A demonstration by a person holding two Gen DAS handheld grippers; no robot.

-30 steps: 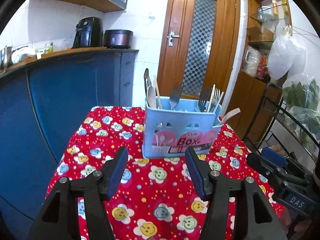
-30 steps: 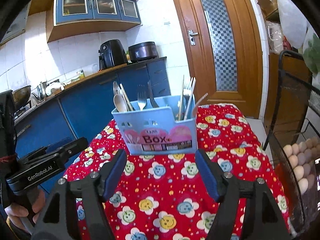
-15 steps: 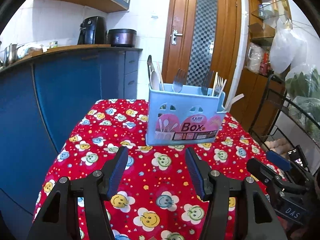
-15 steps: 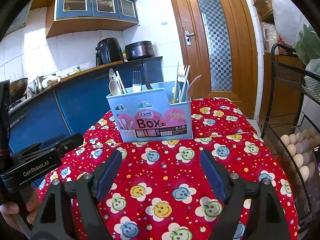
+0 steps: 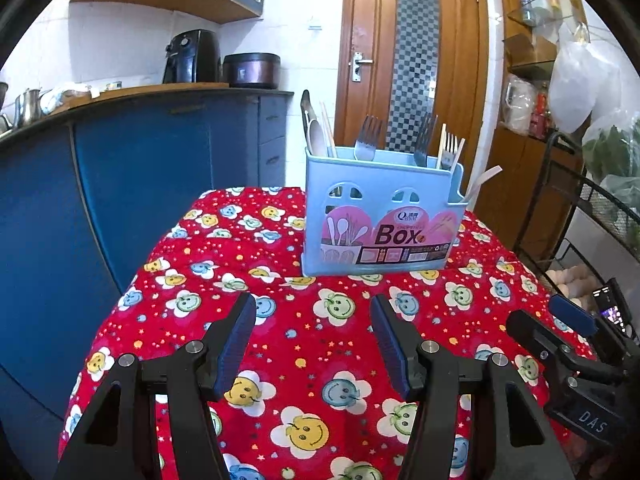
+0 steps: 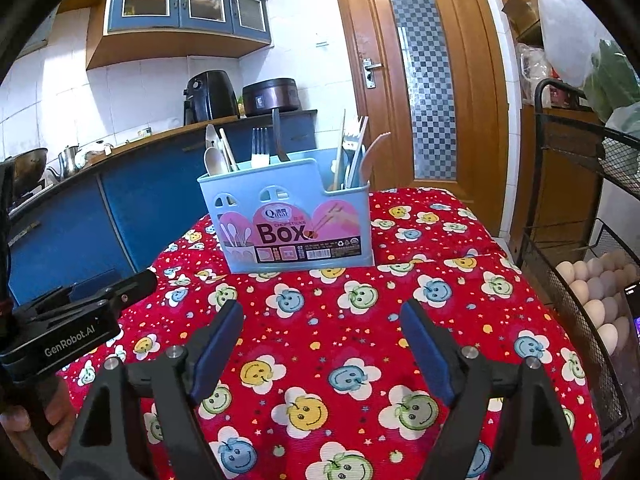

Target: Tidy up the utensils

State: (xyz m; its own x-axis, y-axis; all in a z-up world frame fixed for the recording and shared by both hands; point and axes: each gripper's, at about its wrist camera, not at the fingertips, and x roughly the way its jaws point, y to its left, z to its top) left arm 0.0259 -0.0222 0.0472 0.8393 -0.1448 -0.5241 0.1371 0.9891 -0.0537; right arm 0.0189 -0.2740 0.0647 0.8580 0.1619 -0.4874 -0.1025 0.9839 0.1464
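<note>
Red smiley-flower cloth [image 5: 320, 320] covers the table, blue cupboards [image 5: 160, 168] and wooden door [image 6: 424, 80] behind; left tongs [image 5: 313, 312] and right tongs [image 6: 321, 316] gape, holding nothing.

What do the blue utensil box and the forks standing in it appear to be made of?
Utensil box: likely moulded plastic, matte pale blue, with arched cut-outs and a printed label. Forks: probably metal, grey with a dull sheen.
</note>
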